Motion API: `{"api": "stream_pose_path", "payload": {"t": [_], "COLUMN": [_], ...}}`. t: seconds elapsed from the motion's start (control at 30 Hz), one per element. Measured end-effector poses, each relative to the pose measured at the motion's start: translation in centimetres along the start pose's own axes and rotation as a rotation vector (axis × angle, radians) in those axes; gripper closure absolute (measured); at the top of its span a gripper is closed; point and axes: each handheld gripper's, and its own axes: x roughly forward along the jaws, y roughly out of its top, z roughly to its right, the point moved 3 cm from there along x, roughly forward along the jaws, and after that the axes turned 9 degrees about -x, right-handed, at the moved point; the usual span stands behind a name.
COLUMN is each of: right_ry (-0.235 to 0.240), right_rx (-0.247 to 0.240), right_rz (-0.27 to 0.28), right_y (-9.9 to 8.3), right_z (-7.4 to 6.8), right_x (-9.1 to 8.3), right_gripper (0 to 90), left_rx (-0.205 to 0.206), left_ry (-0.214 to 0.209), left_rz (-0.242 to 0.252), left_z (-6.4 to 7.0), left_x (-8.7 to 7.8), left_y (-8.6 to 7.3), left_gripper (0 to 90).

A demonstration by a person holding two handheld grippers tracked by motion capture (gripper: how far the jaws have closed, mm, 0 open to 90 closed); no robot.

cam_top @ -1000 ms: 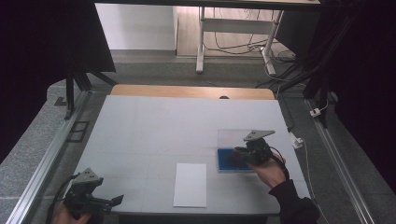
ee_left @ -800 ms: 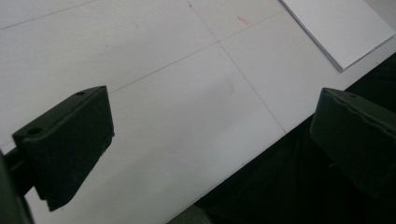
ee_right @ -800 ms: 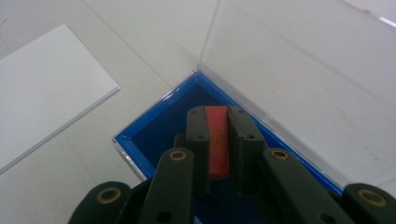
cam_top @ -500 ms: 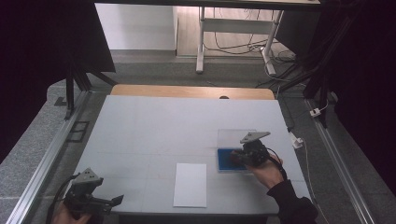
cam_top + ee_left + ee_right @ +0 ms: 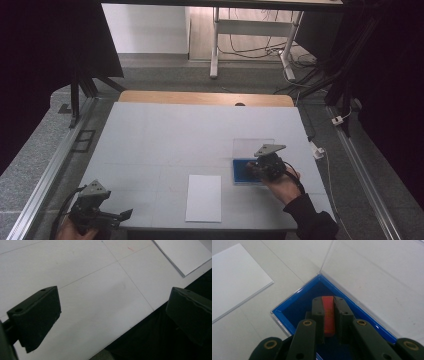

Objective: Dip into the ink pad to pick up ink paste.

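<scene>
Since a second ago the right hand-held gripper (image 5: 252, 170) has dropped slightly over the blue box (image 5: 294, 302) at the table's (image 5: 165, 135) five o'clock — jaws pinching a red block (image 5: 328, 315), not yet released inside. Left hand-held gripper (image 5: 122, 215) idles, spread, at seven o'clock.

A white sheet (image 5: 204, 198) is laid flat near the front edge of the pale grey table (image 5: 165, 135). A wooden strip (image 5: 200, 98) is seen along the far edge. Cables (image 5: 260, 47) are strewn on the floor beyond.
</scene>
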Motion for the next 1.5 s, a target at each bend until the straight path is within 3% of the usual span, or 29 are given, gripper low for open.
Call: {"api": "stream_pose_path", "payload": {"t": [0.13,0.27,0.4,0.57,0.67,0.73,0.93,1.17,1.5], "right_ry": [-0.013,0.029,0.051,0.043,0.017,0.014,0.037,0.037,0.020], "right_rx": [-0.014,0.061,0.096,0.091,0.032,0.029,0.063,0.068,0.096], "right_rz": [-0.006,0.020,0.027,0.021,0.011,0.007,0.020,0.024,0.102], "right_y": [0.1,-0.2,-0.5,-0.4,-0.1,-0.1,-0.2,-0.2,0.1], "right_z": [-0.2,0.6,1.1,0.9,0.4,0.3,0.7,0.8,1.5], "right_x": [0.0,0.0,0.0,0.0,0.1,0.1,0.0,-0.1,-2.0], "right_gripper": [80.1,80.2,80.2,80.2,80.1,80.1,80.0,79.7,79.6], "left_rx": [-0.001,0.000,-0.002,-0.003,-0.002,-0.001,0.001,0.001,0.001], "left_ry": [-0.001,0.000,0.001,0.001,0.001,0.002,0.003,0.002,0.002], "left_rz": [0.001,0.000,-0.002,-0.002,-0.003,-0.003,-0.002,0.001,0.001], "left_z": [0.0,0.0,0.0,0.0,0.0,0.0,0.0,0.0,0.0], "left_x": [0.0,0.0,0.0,0.0,0.0,0.0,0.0,0.0,0.0], "left_y": [0.0,0.0,0.0,0.0,0.0,0.0,0.0,0.0,0.0], "left_gripper": [0.0,0.0,0.0,0.0,0.0,0.0,0.0,0.0,0.0]}}
